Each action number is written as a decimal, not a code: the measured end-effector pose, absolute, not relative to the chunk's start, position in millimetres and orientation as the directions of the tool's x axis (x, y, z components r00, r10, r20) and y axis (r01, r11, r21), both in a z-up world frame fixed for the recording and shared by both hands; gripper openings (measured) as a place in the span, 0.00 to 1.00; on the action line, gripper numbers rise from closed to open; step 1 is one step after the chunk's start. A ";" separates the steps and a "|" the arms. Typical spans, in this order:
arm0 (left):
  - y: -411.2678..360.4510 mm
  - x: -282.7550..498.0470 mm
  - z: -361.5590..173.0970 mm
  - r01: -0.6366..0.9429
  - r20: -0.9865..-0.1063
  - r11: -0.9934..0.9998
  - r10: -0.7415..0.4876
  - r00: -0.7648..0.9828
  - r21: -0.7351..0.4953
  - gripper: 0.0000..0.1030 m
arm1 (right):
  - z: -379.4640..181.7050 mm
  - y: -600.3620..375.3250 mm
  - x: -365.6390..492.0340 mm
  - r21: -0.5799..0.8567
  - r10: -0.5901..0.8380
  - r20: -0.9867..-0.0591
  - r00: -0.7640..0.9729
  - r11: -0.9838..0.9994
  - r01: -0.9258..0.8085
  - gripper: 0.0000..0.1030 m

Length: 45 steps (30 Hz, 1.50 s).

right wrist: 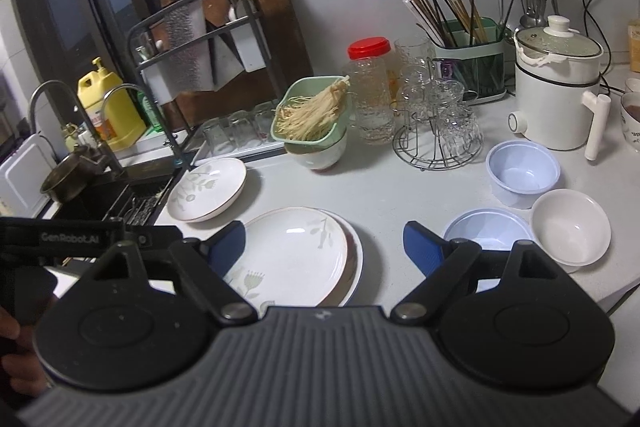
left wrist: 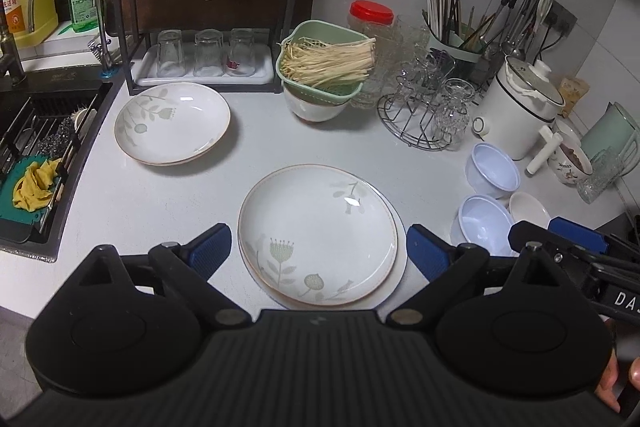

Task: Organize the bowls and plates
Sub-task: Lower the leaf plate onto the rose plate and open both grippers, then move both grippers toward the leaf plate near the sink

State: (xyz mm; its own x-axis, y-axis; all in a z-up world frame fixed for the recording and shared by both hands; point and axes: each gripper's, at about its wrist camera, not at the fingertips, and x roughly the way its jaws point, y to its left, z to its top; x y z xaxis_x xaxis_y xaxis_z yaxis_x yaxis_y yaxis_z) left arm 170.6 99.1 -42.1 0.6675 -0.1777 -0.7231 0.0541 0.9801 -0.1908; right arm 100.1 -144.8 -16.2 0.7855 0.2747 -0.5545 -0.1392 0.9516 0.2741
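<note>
Both tongs gape wide and empty over the white counter (left wrist: pixel 168 195), left tongs (left wrist: pixel 319 251) framing the white floral ceramic plate (left wrist: pixel 316 231); gathering the twelve-o'clock plates likely comes next.

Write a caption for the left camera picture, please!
Open left gripper hovers over stacked floral plates on the kitchen counter.

Two floral plates (left wrist: pixel 318 235) are stacked near the counter's front edge. A third plate (left wrist: pixel 172 123) is set apart, beside the sink. Two pale blue bowls (right wrist: pixel 522 173) and a white bowl (right wrist: pixel 570 227) are grouped at the right.
</note>
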 end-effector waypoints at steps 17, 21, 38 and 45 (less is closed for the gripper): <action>110.5 115.3 -48.6 -0.076 -0.719 0.975 -0.100 0.687 -0.209 0.94 | -20.2 -133.6 71.4 0.266 0.360 -0.558 0.748 0.931 -0.250 0.85; 115.8 100.4 -48.6 -0.125 -0.724 0.974 -0.052 0.688 -0.189 0.94 | -22.0 -125.3 69.4 0.268 0.380 -0.563 0.734 0.924 -0.272 0.85; 140.0 92.4 -45.5 -0.213 -0.718 0.959 0.015 0.696 -0.187 0.94 | -25.4 -104.9 75.1 0.292 0.450 -0.528 0.720 0.893 -0.344 0.85; 149.6 109.3 -47.7 -0.224 -0.722 0.956 0.018 0.692 -0.190 0.94 | -25.0 -96.3 90.1 0.283 0.457 -0.534 0.711 0.889 -0.359 0.85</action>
State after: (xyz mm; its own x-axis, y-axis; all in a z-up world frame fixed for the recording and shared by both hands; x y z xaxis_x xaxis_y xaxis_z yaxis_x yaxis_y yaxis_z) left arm 109.3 149.6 -47.7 0.6919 0.0184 -0.7217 -0.2238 0.9559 -0.1902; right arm 90.1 -96.3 -25.0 0.7113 0.4573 -0.5338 -0.3592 0.8892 0.2832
